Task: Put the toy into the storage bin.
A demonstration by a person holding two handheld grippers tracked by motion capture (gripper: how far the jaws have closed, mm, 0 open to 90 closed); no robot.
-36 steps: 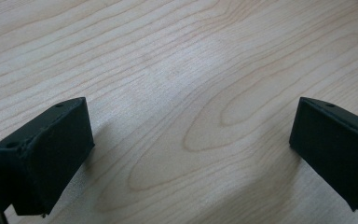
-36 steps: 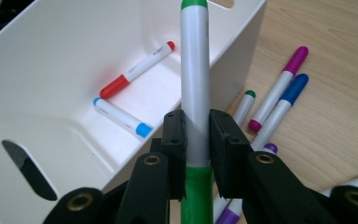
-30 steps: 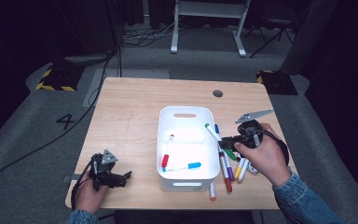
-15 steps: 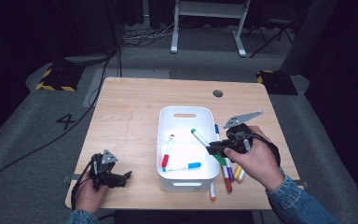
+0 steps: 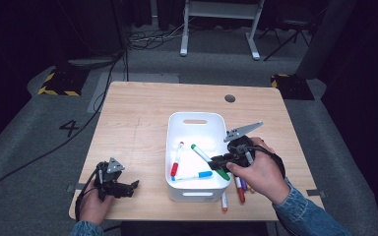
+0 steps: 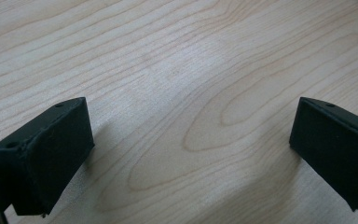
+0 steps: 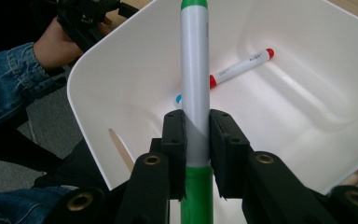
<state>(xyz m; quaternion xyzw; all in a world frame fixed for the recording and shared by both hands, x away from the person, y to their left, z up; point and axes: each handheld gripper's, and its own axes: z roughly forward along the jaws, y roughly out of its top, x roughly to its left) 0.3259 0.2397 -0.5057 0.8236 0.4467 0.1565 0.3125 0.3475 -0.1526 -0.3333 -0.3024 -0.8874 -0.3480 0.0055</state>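
My right gripper [image 5: 218, 161] [image 7: 196, 135] is shut on a green marker [image 5: 207, 160] [image 7: 195, 79], a white barrel with green ends, and holds it above the white bin [image 5: 196, 118] [image 7: 317, 51]. Inside the bin lie a red marker [image 5: 177, 158] [image 7: 242, 66] and a blue marker [image 5: 195, 175] [image 7: 179, 99]. At the table's front left corner my left gripper [image 5: 134, 185] [image 6: 186, 140] rests low over bare wood, its jaws wide apart with nothing between them.
Several markers [image 5: 238, 189] lie on the wooden table [image 5: 138, 123] just right of the bin, partly under the right hand, and one orange marker [image 5: 224, 201] lies at the bin's front right corner. Floor and cables surround the table.
The right gripper has carried the green marker leftward, from beside the loose markers to over the bin's right half. The left gripper has stayed put.
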